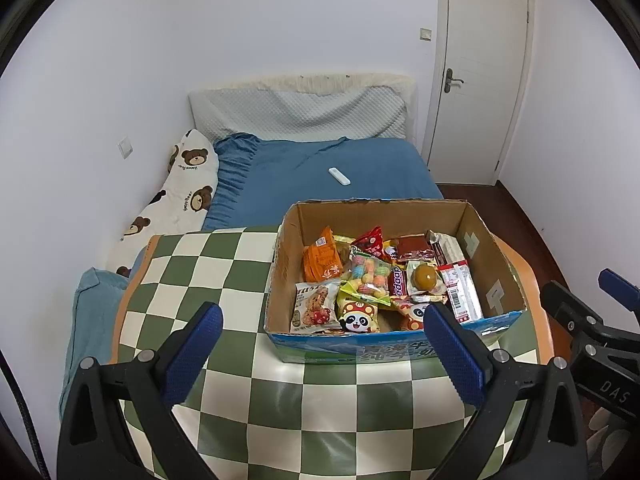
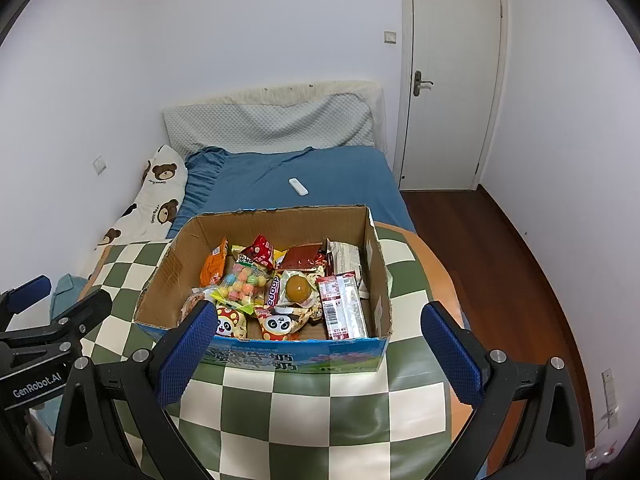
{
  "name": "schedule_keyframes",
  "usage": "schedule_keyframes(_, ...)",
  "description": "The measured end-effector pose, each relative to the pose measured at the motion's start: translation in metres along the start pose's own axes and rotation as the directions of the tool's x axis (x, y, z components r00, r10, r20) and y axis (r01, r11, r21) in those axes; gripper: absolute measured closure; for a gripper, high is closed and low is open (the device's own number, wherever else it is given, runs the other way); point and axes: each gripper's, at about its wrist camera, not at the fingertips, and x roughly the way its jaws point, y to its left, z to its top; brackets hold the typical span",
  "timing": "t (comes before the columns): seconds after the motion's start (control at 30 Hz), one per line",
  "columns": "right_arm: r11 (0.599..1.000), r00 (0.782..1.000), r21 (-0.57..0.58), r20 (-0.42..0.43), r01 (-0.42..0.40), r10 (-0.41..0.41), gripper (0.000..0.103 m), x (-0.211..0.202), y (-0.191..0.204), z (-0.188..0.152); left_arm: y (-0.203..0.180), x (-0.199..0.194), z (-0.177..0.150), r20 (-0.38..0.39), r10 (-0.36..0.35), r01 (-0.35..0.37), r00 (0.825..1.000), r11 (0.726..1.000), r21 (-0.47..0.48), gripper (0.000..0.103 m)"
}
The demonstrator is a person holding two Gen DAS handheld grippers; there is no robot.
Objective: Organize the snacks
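An open cardboard box stands on a round table with a green and cream checked cloth. It holds several snack packs: an orange packet, a bag of coloured candy balls, panda packs, a brown sphere in wrap and a silver and red pack. My left gripper is open, just in front of the box. My right gripper is open too, before the box's front wall. Both hold nothing.
Behind the table is a bed with a blue sheet, a white remote and a bear-print pillow. A white door stands at the right, with dark wood floor beside the table.
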Motion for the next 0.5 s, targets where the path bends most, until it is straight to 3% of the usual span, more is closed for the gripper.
schedule_keyframes(0.5,1.0,1.0,0.0,0.001,-0.002,0.002,0.0,-0.0006,0.0007,0.0,0.0021,0.0,-0.0014,0.0,0.004,-0.004,1.0,1.0,0.008,0.0)
